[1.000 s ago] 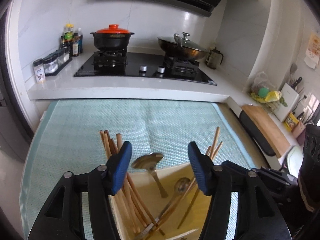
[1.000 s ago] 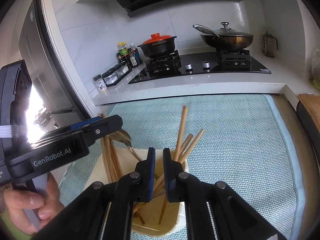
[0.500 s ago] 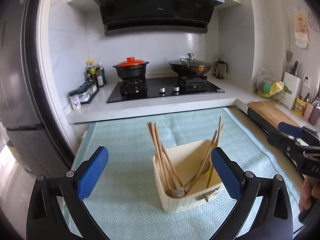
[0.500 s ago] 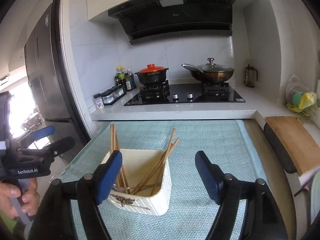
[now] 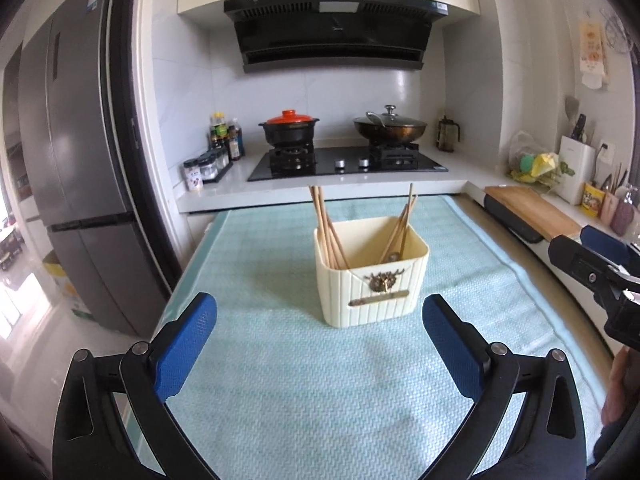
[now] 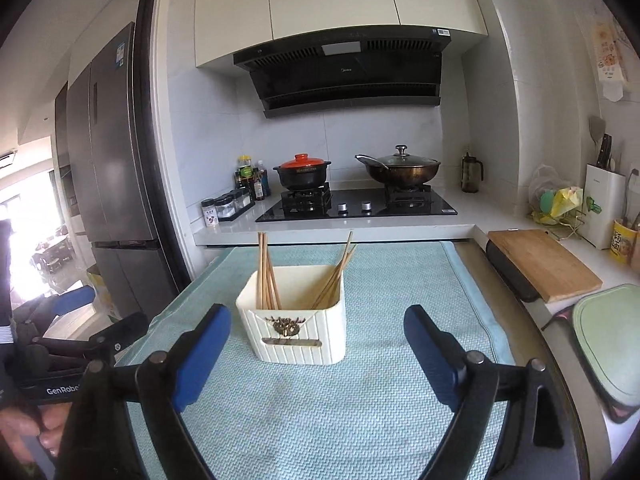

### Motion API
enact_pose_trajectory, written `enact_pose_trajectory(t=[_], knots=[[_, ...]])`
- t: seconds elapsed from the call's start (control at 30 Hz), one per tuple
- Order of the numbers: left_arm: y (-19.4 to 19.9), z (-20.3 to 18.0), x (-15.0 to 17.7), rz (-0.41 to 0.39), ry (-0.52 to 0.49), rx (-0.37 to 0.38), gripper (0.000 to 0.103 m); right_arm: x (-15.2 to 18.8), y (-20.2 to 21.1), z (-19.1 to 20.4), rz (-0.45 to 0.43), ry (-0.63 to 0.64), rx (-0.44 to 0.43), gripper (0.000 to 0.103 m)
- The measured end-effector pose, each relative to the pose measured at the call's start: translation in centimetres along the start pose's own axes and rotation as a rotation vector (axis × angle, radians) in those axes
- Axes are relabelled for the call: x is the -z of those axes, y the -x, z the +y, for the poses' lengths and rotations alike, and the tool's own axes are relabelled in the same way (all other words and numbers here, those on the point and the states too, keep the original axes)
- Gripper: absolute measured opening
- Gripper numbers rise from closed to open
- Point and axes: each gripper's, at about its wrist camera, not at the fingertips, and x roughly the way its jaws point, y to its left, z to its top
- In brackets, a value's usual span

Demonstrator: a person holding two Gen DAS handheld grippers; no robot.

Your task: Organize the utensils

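A cream ribbed utensil holder [image 5: 372,280] stands upright on the light blue mat [image 5: 280,380]; it also shows in the right wrist view [image 6: 296,328]. Wooden chopsticks [image 5: 326,228] lean in its left side and more chopsticks [image 5: 402,224] in its right side, with a metal spoon [image 5: 393,257] low inside. The chopsticks also show in the right wrist view [image 6: 266,276]. My left gripper [image 5: 320,344] is open and empty, held back from the holder. My right gripper [image 6: 318,356] is open and empty, also short of the holder.
A white counter with a gas hob [image 5: 344,162], a red-lidded pot [image 5: 289,130] and a wok [image 5: 390,128] lies behind the mat. A fridge [image 5: 72,160] stands at left. A wooden cutting board [image 6: 544,262] and a green board [image 6: 608,340] lie at right.
Both grippers have opened wide and pulled back and up from the holder. The chopsticks and spoon now stand in the holder, free of the grippers.
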Motion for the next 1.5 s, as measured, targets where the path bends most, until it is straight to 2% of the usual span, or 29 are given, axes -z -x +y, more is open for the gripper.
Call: enact_pose_trajectory(t=[0.3,0.47,0.6,0.87,1.1,1.5], knots=[[3.4,0.9,1.1,0.009,0.023,-0.014,0.103,0.3,3.3,2.5,0.015,0.013,0.003,0.09],[4.3,1.3,1.5,0.015,0.034,-0.001,0.103,0.8,4.2,4.3,0.034,0.07,0.01,0.09],[4.9,1.7,1.7,0.017,0.035,-0.003,0.103,1.3,4.7,4.6,0.042,0.054,0.001,0.09],[7.1,1.8,1.2,-0.02,0.042,-0.013,0.103,0.9,6.5,5.7,0.04,0.067,-0.012,0.09],[7.7,2.1,1.1,-0.024,0.054,-0.009,0.103,0.2,7.5,7.1,0.031,0.103,-0.019,0.103],[7.9,1.8,0.9,-0.021,0.059,0.0,0.103,0.2,7.7,7.5,0.037,0.113,-0.016,0.103]])
